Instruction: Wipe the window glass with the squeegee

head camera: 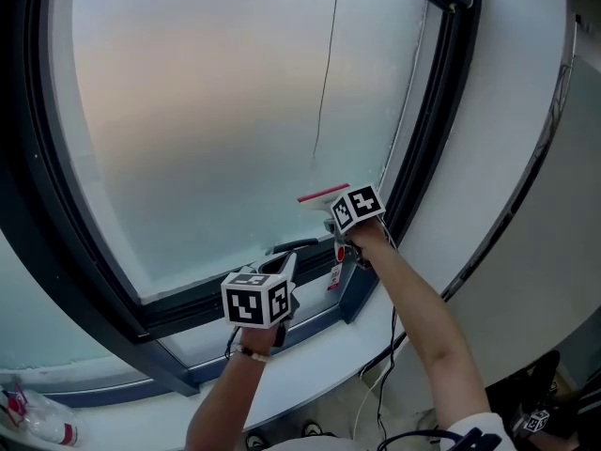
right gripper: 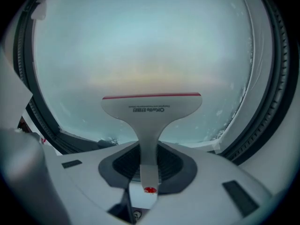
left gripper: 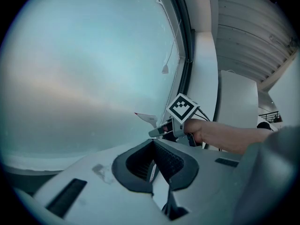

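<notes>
The frosted window glass (head camera: 216, 111) fills most of the head view. A white squeegee (head camera: 324, 195) with a red blade edge lies flat against the glass near its lower right corner. My right gripper (head camera: 334, 220) is shut on its handle. In the right gripper view the squeegee (right gripper: 152, 108) stands upright between the jaws of the right gripper (right gripper: 150, 162), blade edge on the window glass (right gripper: 150, 46). My left gripper (head camera: 282, 265) hovers lower left, near the bottom frame; its jaws meet with nothing between them. From the left gripper (left gripper: 152, 162), the squeegee (left gripper: 147, 118) shows ahead.
A dark window frame (head camera: 94, 271) rings the glass, with a black handle (head camera: 293, 246) and a red tag (head camera: 335, 275) at the bottom. A thin cord (head camera: 327, 83) hangs down the pane. A white sill (head camera: 319, 365) runs below; a plastic bottle (head camera: 42, 423) lies at lower left.
</notes>
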`<state>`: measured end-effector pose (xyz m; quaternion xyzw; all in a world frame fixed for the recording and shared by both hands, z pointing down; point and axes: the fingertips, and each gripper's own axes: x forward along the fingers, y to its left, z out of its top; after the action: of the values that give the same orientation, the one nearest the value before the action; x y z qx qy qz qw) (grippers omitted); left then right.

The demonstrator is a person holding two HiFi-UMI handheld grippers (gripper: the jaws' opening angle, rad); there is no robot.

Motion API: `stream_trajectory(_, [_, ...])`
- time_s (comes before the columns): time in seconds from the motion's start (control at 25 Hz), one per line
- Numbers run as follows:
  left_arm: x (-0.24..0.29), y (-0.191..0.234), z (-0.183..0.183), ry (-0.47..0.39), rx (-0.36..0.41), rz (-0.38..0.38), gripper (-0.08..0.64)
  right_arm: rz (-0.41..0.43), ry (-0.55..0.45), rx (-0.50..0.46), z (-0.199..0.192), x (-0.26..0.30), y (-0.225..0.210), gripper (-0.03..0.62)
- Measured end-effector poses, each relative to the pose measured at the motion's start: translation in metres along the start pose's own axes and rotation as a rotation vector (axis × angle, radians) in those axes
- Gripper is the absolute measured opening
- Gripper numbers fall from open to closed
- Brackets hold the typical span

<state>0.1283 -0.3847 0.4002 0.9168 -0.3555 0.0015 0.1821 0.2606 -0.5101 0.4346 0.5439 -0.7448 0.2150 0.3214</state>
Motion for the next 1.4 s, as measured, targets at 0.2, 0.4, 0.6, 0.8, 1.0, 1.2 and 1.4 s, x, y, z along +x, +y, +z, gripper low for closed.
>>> stream_trajectory(0.2, [0.006,0.009,-0.013,0.015,-0.027,0.001,0.000,0.000,0.072,-0.006,-0.022,0.029,-0.004,0.081])
stream_trajectory(0.4, [0.011,0.014,-0.026,0.040,-0.032,-0.005,0.000,0.009,0.124,0.018,-0.047,0.053,-0.009,0.080])
stream_trajectory(0.6, [0.016,0.017,-0.035,0.063,-0.045,-0.014,0.000,0.010,0.158,0.015,-0.064,0.061,-0.012,0.081])
stream_trajectory(0.8, [0.024,0.012,-0.046,0.084,-0.048,-0.028,0.000,0.029,0.152,0.046,-0.075,0.067,-0.016,0.080])
stream_trajectory(1.0, [0.027,0.009,-0.049,0.091,-0.043,-0.035,0.000,0.036,0.125,0.061,-0.075,0.064,-0.015,0.080])
stream_trajectory(1.2, [0.035,0.004,-0.028,0.061,0.023,-0.020,0.000,0.034,0.054,0.044,-0.056,0.036,-0.022,0.080])
stream_trajectory(1.4, [0.045,-0.028,0.028,-0.002,0.154,-0.020,0.000,0.021,-0.103,-0.001,-0.004,-0.039,-0.036,0.080])
